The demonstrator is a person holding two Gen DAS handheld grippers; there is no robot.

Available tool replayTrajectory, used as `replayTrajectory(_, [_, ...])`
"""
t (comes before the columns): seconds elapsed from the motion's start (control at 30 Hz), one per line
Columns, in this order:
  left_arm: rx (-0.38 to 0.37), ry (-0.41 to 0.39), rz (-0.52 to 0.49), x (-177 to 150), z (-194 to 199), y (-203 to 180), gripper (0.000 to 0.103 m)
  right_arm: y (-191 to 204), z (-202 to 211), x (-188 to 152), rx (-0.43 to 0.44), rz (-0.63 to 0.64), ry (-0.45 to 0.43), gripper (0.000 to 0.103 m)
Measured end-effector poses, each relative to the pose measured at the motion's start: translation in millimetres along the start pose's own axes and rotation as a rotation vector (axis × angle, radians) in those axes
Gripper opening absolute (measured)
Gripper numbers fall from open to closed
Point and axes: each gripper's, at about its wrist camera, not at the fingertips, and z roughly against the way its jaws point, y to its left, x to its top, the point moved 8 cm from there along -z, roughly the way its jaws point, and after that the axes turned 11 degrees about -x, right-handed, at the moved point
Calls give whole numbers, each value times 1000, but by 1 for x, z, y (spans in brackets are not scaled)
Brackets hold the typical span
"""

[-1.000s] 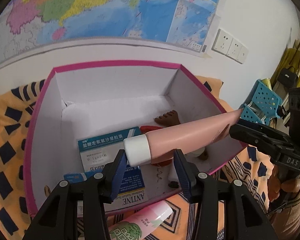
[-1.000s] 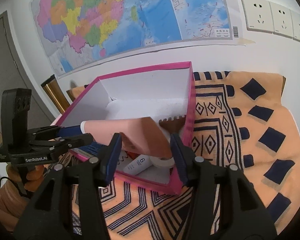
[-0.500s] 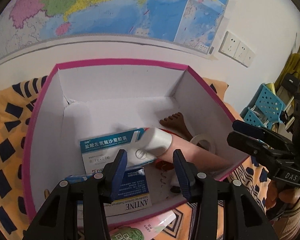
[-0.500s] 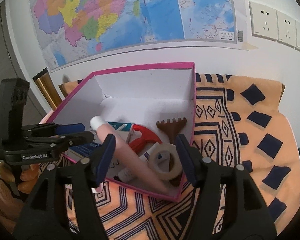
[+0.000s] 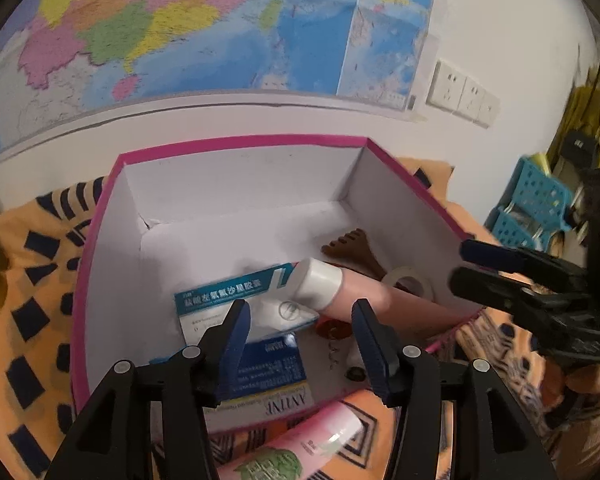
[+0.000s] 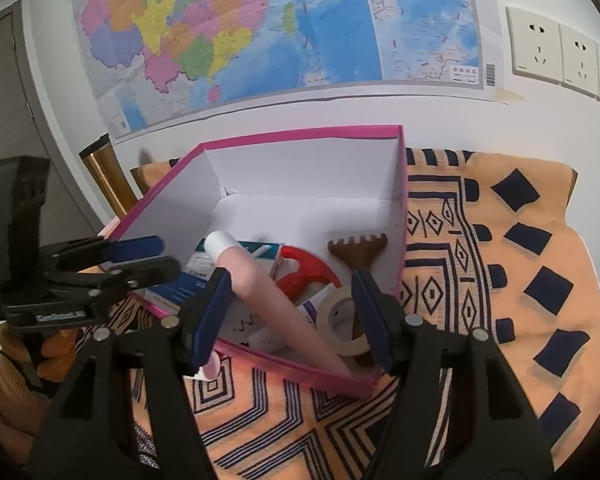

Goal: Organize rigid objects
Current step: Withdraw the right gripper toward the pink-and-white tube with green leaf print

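Note:
A pink tube with a white cap (image 5: 380, 296) lies slanted inside the pink box with white walls (image 5: 240, 184), its cap resting on a blue-and-white medicine carton (image 5: 220, 292). My left gripper (image 5: 302, 320) hovers over the box's near edge with its jaws opening and nothing pressed between the pads. Seen from the right wrist, the pink tube (image 6: 276, 300) reaches from the carton to the near corner of the box (image 6: 300, 176). My right gripper (image 6: 292, 292) stands open above it. A second pink tube with green print (image 5: 300, 452) lies outside the box.
Also in the box are a brown rake-shaped comb (image 6: 360, 248), a red curved piece (image 6: 304, 268), a tape roll (image 6: 340, 320) and another carton (image 5: 272, 364). An orange patterned cloth (image 6: 500, 280) covers the table. A gold cylinder (image 6: 108, 176) and blue baskets (image 5: 536, 208) stand alongside.
One second ago both grippers held the pink tube over the box, one at each end. Both have let go; the tube dropped into the box and the jaws stand wider.

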Motion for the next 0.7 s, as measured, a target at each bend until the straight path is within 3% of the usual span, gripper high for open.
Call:
replayTrajectory(0.17, [45, 83, -50, 9, -27, 1, 54, 6, 3, -2, 13, 3, -3, 64])
replayTrajectory(0.33, [142, 139, -7, 13, -47, 16, 54, 5, 6, -5, 21, -17, -7, 64])
replayTrajectory(0.43, [127, 103, 25, 14, -42, 20, 54, 6, 10, -9, 35, -23, -10, 64])
replayTrajectory(0.7, [96, -46, 0, 9, 4, 12, 54, 16, 19, -19, 79, -10, -24, 64])
